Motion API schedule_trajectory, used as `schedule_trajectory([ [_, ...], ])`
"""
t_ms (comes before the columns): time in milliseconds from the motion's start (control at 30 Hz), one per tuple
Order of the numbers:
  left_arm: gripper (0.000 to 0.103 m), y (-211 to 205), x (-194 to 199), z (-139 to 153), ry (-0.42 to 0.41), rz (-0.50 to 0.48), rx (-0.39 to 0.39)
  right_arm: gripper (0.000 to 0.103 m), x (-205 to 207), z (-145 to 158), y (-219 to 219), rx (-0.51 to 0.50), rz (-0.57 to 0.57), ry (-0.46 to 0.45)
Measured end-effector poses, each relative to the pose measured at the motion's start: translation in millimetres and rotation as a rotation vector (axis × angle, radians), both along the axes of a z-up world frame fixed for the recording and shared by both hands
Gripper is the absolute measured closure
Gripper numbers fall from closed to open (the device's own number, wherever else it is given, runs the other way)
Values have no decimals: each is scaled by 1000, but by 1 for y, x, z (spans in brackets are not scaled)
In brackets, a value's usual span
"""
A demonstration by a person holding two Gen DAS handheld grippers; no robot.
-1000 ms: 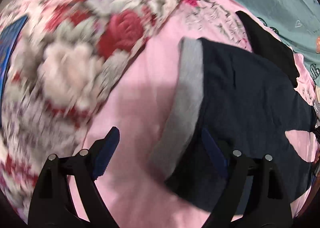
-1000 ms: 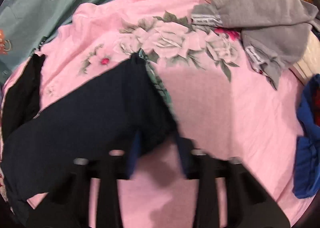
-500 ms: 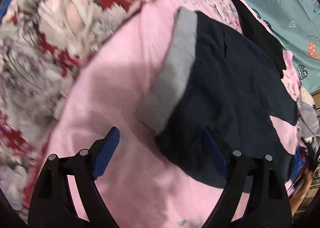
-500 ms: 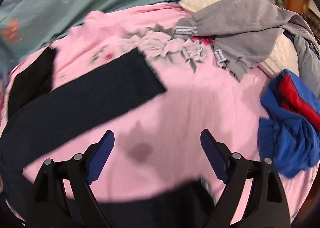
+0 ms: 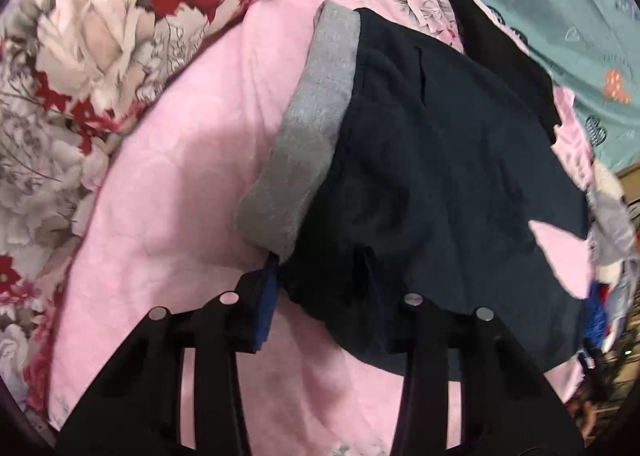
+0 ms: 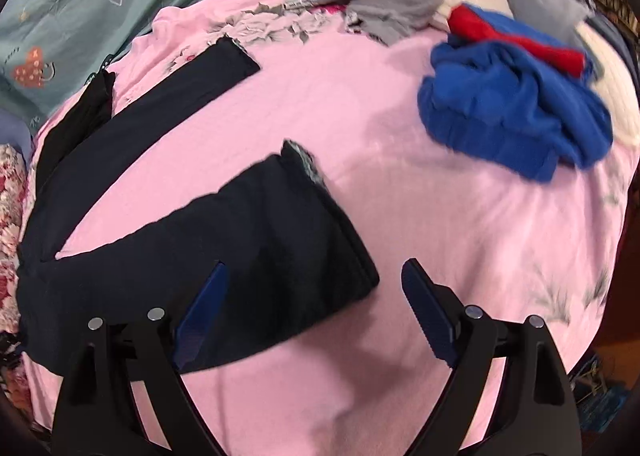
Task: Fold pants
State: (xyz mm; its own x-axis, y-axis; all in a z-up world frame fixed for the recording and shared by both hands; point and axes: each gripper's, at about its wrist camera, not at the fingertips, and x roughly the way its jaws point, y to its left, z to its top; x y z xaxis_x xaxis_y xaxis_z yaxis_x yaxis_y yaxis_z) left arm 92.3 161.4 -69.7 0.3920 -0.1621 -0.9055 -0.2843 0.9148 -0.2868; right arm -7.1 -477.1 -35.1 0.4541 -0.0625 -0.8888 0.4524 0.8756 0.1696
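A: Left gripper (image 5: 324, 304)?
B: Clamped on waist corner of navy pants (image 5: 452, 160), just below grey waistband (image 5: 308, 128); pants spread flat on pink sheet (image 5: 180, 184).
A: Right gripper (image 6: 312, 312)?
B: Jaws wide apart, gripping nothing; poised over near leg hem (image 6: 320, 248); far leg (image 6: 160, 112) splayed apart; blue garment (image 6: 508, 116) well clear.
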Motion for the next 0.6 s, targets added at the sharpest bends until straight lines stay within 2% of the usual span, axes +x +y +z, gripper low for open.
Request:
schedule_trajectory([
  [100,68,-5,-5,9,-33,-7,26,14,-11,-6,0,89,-2,-9],
  [133,67,-6,-5,11,-47,-14,21,14,-12,-7,1,99,-3,-16],
  [167,60,-5,-4,11,-49,-16,11,14,-13,-7,3,94,-1,-23],
  [200,54,-5,-3,9,-45,-13,-8,14,-11,-8,6,92,7,-28],
  [267,52,-2,0,1,-37,-1,-68,14,-9,-9,9,87,16,-40],
  [300,53,-1,1,-2,-40,7,-91,14,-7,-10,12,85,22,-47],
  [333,59,0,3,-5,-59,17,-117,18,-3,-11,14,84,29,-61],
  [367,82,0,5,-8,-71,22,-130,25,-1,-11,15,86,34,-79],
  [400,83,0,8,-12,-76,13,-162,47,2,-13,14,98,37,-97],
  [433,84,1,9,-13,-79,20,-179,65,5,-17,9,151,30,-130],
  [467,86,3,9,-12,-88,40,-196,71,6,-21,3,208,14,-155],
  [500,86,2,8,-11,-96,45,-196,81,8,-25,-4,258,-16,-168],
  [533,87,2,5,-3,-117,50,-168,86,9,-28,-9,291,-43,-165],
  [600,87,1,-3,14,-156,52,-102,88,10,-22,-10,296,-44,-186],
])
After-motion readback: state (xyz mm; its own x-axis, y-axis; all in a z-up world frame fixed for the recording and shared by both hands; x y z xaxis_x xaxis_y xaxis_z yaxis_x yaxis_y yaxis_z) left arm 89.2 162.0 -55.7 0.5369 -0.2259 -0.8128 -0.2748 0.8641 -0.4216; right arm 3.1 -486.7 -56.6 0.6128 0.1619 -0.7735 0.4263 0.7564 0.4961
